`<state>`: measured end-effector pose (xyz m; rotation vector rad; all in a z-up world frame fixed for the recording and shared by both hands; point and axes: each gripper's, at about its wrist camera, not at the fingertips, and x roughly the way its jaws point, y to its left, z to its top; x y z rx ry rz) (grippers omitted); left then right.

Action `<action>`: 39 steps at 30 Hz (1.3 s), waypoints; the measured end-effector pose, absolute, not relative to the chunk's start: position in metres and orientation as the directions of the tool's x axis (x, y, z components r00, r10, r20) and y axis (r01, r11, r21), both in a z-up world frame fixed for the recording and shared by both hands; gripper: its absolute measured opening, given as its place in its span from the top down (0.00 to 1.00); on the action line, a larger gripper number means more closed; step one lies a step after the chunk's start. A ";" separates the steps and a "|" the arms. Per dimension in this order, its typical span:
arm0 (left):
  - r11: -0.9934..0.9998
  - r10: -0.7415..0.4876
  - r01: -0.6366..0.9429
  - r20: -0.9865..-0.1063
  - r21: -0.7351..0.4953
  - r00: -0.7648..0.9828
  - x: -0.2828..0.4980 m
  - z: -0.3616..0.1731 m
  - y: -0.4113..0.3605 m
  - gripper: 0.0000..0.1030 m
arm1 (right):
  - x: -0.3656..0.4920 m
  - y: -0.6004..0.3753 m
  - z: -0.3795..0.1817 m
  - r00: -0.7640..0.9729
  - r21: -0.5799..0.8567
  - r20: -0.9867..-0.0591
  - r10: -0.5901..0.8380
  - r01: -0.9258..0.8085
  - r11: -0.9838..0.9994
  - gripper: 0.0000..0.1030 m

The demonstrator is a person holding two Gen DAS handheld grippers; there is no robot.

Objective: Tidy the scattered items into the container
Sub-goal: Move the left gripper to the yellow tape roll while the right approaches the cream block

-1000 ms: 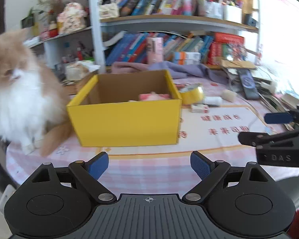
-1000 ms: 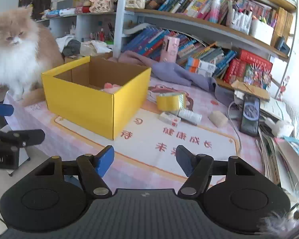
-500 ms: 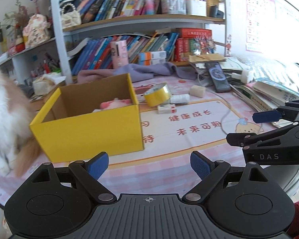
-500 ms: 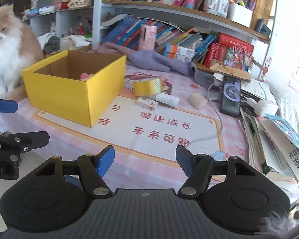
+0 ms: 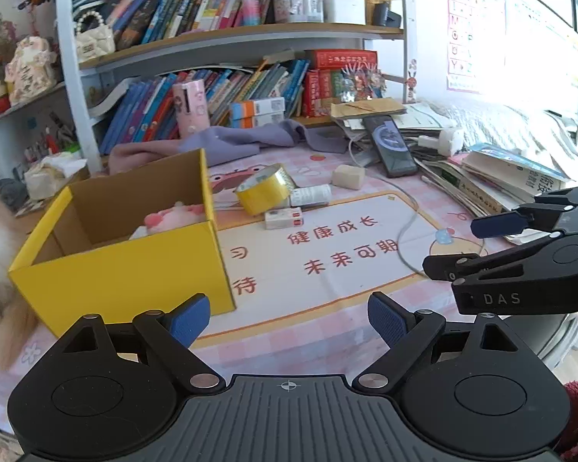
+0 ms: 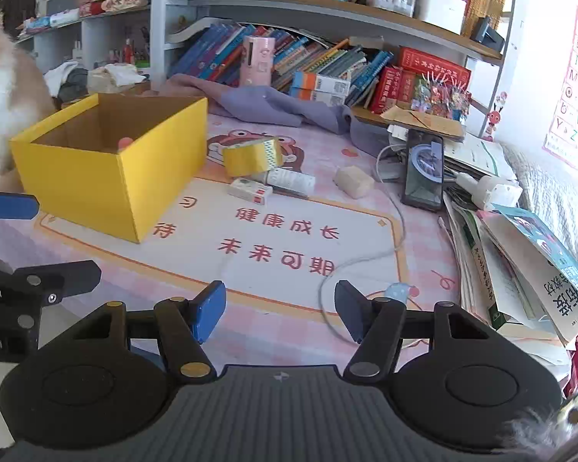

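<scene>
Grippers are held over the table's (image 6: 424, 227) near edge: the left gripper (image 5: 289, 317) spread wide and empty, the right gripper (image 6: 279, 310) with jaws just narrowed, nothing between them. Tape (image 6: 252, 156), a tube (image 6: 291, 181), a small carton (image 6: 250, 190) and a block (image 6: 352, 181) lie mid-table beside the yellow box (image 6: 111, 169).

Yellow box (image 5: 135, 269): matt cardboard, raw brown inside. Tape roll (image 5: 264, 190): glossy yellow plastic film. Tablecloth (image 6: 424, 231): smooth, printed, pink-checked. Purple garment (image 6: 273, 106): soft matt cloth. Phone (image 6: 424, 169): glossy glass face. Left gripper (image 5: 289, 317): matt black plastic, ribbed body, textured blue pads, metal pivot pins. Cat (image 6: 0, 96): long fluffy fur.
</scene>
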<state>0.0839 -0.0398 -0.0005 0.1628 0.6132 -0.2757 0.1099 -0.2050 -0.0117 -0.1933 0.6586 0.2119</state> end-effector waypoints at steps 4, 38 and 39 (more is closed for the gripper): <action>0.944 -0.220 0.323 -0.593 0.072 0.775 0.094 -0.003 -0.049 0.12 | 0.119 -0.208 -0.014 0.768 -0.118 -0.627 0.131 -0.260 0.958 0.42; 0.942 -0.197 0.326 -0.647 0.084 0.736 0.208 -0.020 -0.116 0.12 | 0.262 -0.255 -0.022 0.721 -0.098 -0.671 0.174 -0.318 0.943 0.47; 0.944 -0.190 0.319 -0.649 0.086 0.736 0.211 -0.020 -0.118 0.12 | 0.266 -0.257 -0.023 0.718 -0.095 -0.673 0.179 -0.324 0.941 0.47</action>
